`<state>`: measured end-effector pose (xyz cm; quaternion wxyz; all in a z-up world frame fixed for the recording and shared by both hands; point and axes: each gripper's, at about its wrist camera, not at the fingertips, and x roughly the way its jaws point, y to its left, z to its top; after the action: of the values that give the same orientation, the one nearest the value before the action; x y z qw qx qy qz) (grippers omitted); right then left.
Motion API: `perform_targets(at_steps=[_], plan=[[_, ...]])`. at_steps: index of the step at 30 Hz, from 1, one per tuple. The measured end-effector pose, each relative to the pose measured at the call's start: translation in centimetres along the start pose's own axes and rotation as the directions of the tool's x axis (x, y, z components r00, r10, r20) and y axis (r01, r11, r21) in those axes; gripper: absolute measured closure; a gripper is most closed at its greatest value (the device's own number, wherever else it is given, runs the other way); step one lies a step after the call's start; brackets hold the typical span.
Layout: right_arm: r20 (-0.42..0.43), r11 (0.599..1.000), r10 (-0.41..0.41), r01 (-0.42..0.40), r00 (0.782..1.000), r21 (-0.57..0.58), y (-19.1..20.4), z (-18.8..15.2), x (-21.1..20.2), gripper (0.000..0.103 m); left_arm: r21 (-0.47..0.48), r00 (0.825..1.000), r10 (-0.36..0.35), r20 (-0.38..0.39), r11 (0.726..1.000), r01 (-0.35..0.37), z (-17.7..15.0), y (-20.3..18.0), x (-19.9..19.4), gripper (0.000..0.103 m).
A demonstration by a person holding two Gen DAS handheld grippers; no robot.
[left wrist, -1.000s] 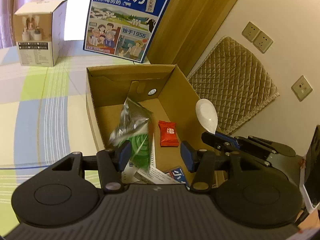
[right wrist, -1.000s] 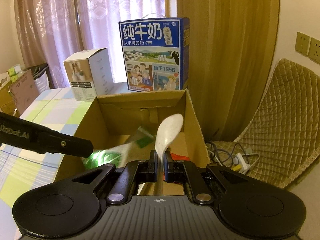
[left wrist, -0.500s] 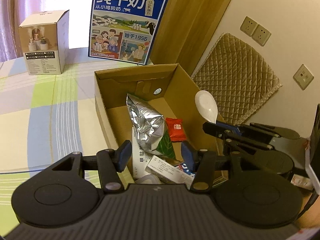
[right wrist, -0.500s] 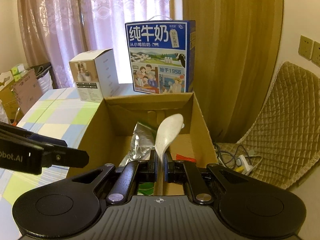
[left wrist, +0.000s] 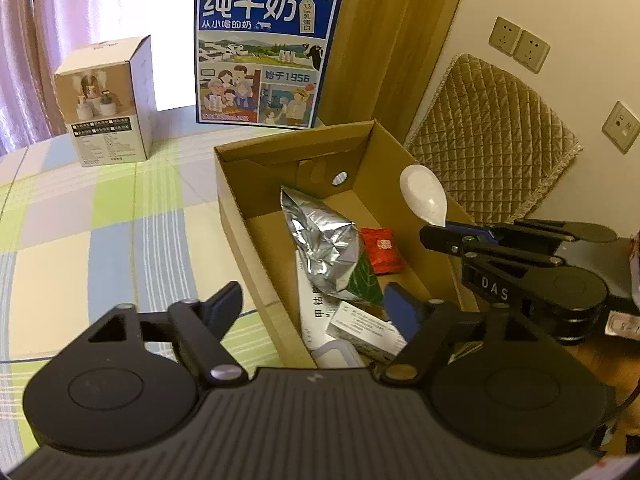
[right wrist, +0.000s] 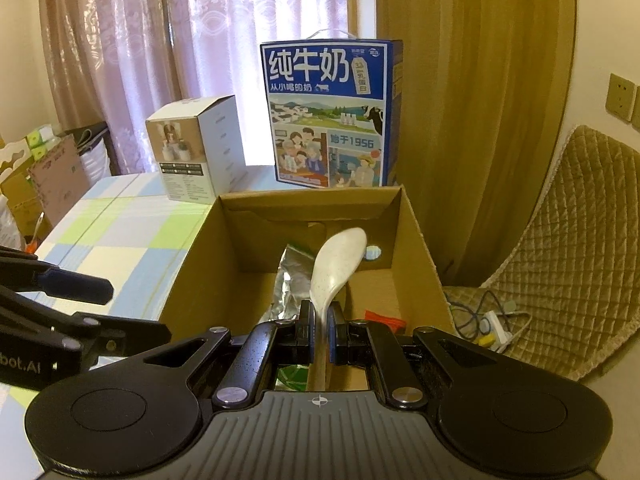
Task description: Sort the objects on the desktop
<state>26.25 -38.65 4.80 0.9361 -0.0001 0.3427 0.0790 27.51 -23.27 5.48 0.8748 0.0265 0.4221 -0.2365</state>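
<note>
Only right wrist view shows pads (right wrist: 307,330) pinching spoon (right wrist: 336,264)

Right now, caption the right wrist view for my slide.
Right gripper holds a white spoon over the open cardboard box.

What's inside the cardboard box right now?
In the cardboard box: a crumpled silver foil bag, a red snack packet, a green-printed packet and white paper cartons. Whatever lies beneath the pile, or behind the left claw, is hidden.
</note>
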Motion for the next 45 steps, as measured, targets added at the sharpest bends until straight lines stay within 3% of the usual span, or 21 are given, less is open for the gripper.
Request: perform_targets(at_steps=[6,15,17,19,21,38,45], plan=[[-0.01,1.0,0.008,-0.008,1.0,0.007,-0.1,0.2,0.5,0.1,0.019,0.999,0.04,0.032,0.999,-0.041,-0.3,0.1,-0.1,0.008],[0.014,1.0,0.017,-0.017,1.0,0.019,-0.3,0.5,0.8,0.099,0.048,0.997,0.067,0.041,0.996,-0.069,-0.7,0.3,0.0,0.002],[0.019,0.999,0.016,-0.016,1.0,0.033,-0.5,0.7,0.9,0.094,0.048,0.997,0.062,0.048,0.997,-0.064,-0.8,0.4,-0.1,0.002],[0.025,0.999,0.01,-0.011,1.0,0.051,-0.9,0.8,0.9,0.074,0.044,0.997,0.058,0.054,0.997,-0.06,-1.0,0.5,-0.2,0.002],[0.028,0.998,0.006,-0.008,1.0,0.061,-1.2,0.8,0.8,0.063,0.037,0.997,0.058,0.058,0.998,-0.06,-1.1,0.6,-0.2,0.002],[0.012,0.998,-0.011,0.011,1.0,0.056,-1.7,0.1,0.6,0.046,0.065,0.997,0.071,0.036,0.995,-0.073,-1.4,0.3,0.1,0.002],[-0.004,0.999,-0.001,0.001,1.0,0.053,-1.4,-0.2,-0.5,0.027,0.069,0.996,0.083,0.022,0.994,-0.085,-1.8,-0.1,-0.1,0.002]])
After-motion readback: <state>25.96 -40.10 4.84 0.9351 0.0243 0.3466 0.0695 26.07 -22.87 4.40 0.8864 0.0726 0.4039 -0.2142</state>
